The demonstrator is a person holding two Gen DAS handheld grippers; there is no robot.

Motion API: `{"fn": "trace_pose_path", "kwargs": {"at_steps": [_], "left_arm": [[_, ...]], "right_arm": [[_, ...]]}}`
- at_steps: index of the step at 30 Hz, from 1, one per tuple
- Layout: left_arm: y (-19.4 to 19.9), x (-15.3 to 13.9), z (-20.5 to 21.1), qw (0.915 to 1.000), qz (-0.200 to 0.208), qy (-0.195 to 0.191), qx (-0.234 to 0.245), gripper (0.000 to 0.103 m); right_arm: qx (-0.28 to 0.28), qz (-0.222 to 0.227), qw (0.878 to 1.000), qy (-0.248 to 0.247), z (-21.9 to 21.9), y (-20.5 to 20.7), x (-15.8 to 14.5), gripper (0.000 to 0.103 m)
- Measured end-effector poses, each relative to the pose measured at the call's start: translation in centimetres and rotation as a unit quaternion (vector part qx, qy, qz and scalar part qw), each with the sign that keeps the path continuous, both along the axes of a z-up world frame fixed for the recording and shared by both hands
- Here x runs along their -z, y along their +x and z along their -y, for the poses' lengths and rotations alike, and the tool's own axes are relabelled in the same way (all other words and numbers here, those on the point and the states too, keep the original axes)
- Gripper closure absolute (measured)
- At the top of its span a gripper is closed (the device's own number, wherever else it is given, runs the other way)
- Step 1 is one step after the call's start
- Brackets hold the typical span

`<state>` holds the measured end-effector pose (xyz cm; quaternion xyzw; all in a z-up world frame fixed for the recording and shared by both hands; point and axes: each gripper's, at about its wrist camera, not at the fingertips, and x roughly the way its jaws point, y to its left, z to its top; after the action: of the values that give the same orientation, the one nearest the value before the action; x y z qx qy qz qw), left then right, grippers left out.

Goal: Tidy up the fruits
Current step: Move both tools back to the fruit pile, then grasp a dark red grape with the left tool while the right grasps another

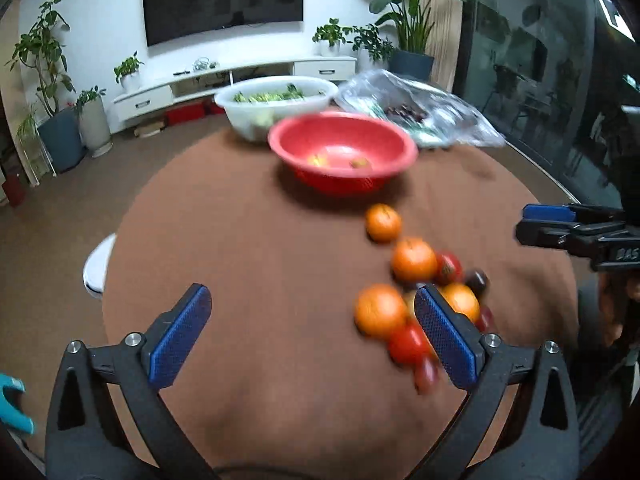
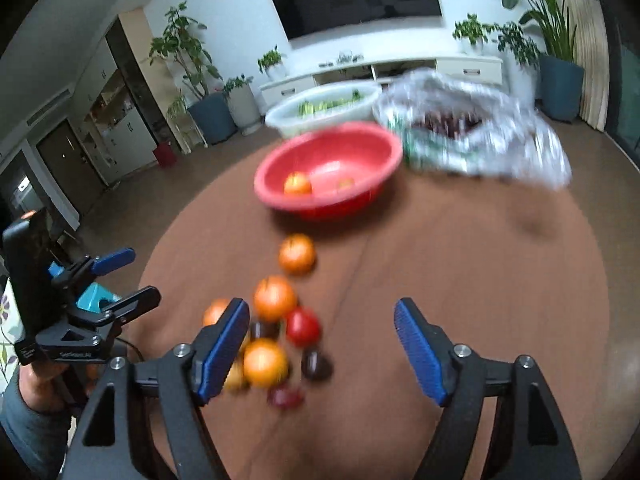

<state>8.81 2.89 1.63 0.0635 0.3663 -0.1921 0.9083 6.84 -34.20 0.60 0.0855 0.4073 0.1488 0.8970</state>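
The left tongs (image 1: pixel 312 334) were seen spread to their widest, with nothing pinched between the blue pads (image 1: pixel 180 336); bare brown desk (image 1: pixel 240 240) lay in the gap. The right-hand pad stood in front of a loose cluster of oranges (image 1: pixel 380 311) and red tomatoes (image 1: pixel 408 344), though contact could not be told through the blur. The right tongs (image 2: pixel 320 354) were likewise held apart and empty, the same fruit cluster (image 2: pixel 276 298) lying just beside and partly behind the left-hand pad. A single orange (image 2: pixel 297 254) was set between the cluster and the red bowl (image 2: pixel 376 136), in which two fruits (image 2: pixel 298 184) were contained. Behind it a white basin of greens (image 2: pixel 280 118) and a plastic bag (image 2: pixel 500 120) were placed.
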Motion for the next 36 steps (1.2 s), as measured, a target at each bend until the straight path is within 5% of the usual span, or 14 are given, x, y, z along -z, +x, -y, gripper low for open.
{"fn": "trace_pose_path", "kwargs": {"at_steps": [8, 16, 22, 31, 36], "left_arm": [[-4.9, 4.1, 1.9, 0.9983, -0.056, 0.005, 0.011, 0.000], [-5.8, 5.0, 3.5, 0.9977, -0.061, 0.020, 0.021, 0.002], [-3.3, 5.5, 4.6, 0.9950, -0.088, 0.022, 0.042, 0.050], [-2.4, 5.6, 6.0, 0.9915, -0.108, 0.030, 0.066, 0.069], [-2.2, 5.9, 6.3, 0.9904, -0.113, 0.041, 0.068, 0.070]], "right_arm": [[0.014, -0.056, 0.998, 0.010, -1.0, -5.1, 3.9, 0.025], [0.017, -0.044, 0.998, -0.036, -2.0, -5.6, 4.3, 0.025], [0.008, -0.040, 0.998, -0.045, -2.2, -6.0, 4.5, 0.029], [0.015, -0.043, 0.998, -0.039, -1.8, -5.9, 4.4, 0.032], [0.015, -0.041, 0.998, -0.038, -1.8, -5.9, 4.5, 0.032]]}}
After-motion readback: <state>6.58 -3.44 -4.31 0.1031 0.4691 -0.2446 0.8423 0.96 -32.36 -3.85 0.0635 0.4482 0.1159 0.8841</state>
